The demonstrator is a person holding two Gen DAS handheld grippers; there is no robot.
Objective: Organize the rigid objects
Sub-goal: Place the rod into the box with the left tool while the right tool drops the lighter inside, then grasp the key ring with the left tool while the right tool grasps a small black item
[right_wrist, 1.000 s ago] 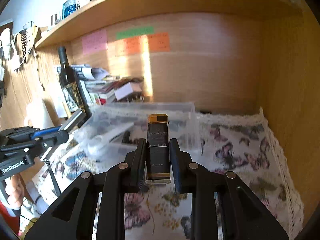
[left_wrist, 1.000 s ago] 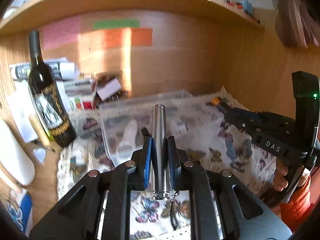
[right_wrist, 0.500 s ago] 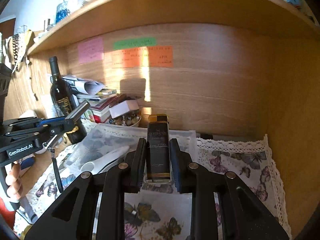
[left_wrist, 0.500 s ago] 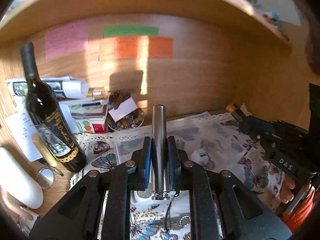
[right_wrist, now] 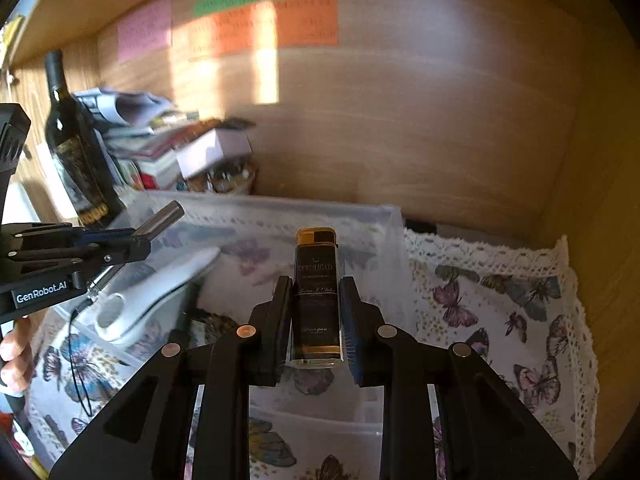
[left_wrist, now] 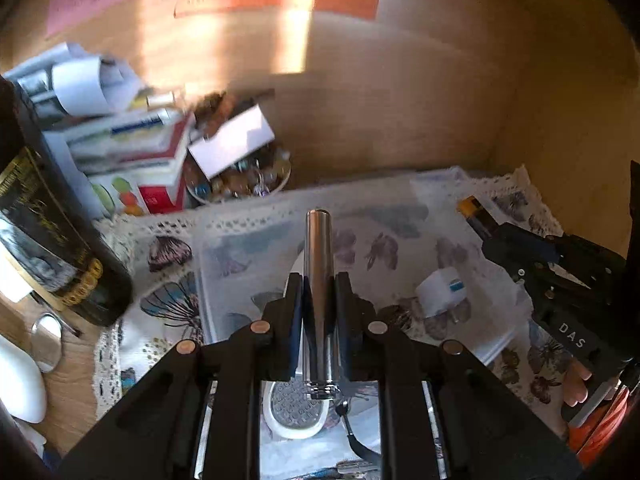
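Now two grippers, each clamped — left gripper (left_wrist: pixel 319 292) on one steel cylinder (left_wrist: pixel 319 280), right gripper (right_wrist: pixel 316 300) on one black bottle (right_wrist: pixel 317 292).

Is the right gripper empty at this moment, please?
No, the right gripper is shut on a dark gold-capped bottle.

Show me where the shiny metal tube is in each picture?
Left wrist: the metal tube stands at centre, clamped in the left gripper.
Right wrist: the same tube pokes out at far left, over the clear plastic bin.
Shared landmark: the dark wine bottle, left in both views.
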